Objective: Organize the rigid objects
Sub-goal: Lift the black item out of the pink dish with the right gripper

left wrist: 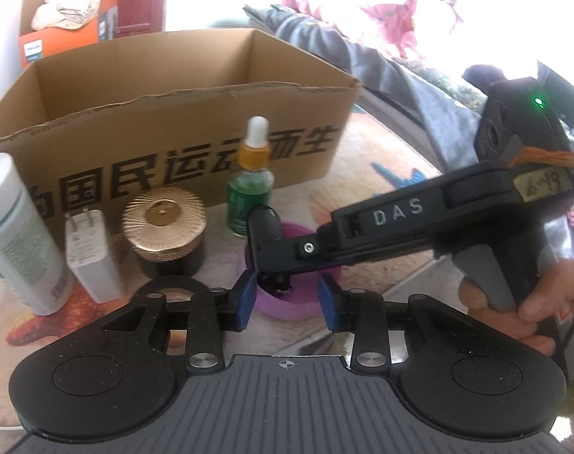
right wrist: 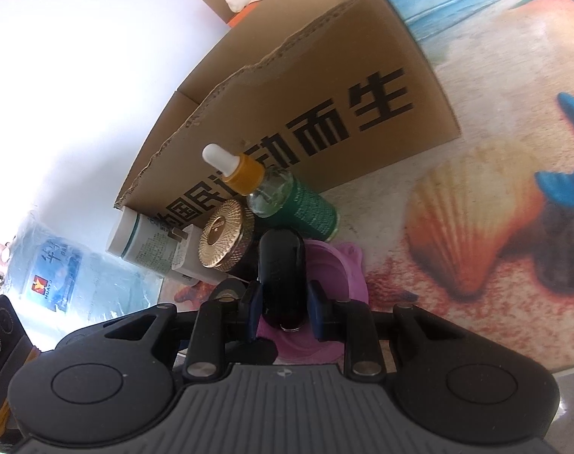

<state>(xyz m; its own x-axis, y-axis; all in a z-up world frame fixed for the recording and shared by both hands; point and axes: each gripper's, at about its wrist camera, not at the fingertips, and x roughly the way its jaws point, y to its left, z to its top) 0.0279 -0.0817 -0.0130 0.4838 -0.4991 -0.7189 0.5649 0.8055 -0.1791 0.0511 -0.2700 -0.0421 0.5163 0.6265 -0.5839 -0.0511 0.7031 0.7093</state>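
1. A dark cylindrical bottle [right wrist: 281, 280] sits low in the centre of the right wrist frame, clamped upright in the right gripper [right wrist: 283, 304], seemingly to keep it from tipping.
2. Directly below it lies a purple dish [left wrist: 298, 302], near the lower middle of the left wrist frame.
3. The left gripper [left wrist: 289, 300] stands narrowly parted around that dish, its pads clear of it, holding nothing.
4. Behind, a dropper bottle [left wrist: 251, 185], gold-lidded jar [left wrist: 164, 227], charger [left wrist: 90, 253] and white bottle [left wrist: 16, 234] line the open cardboard box [left wrist: 181, 128], probably their destination.
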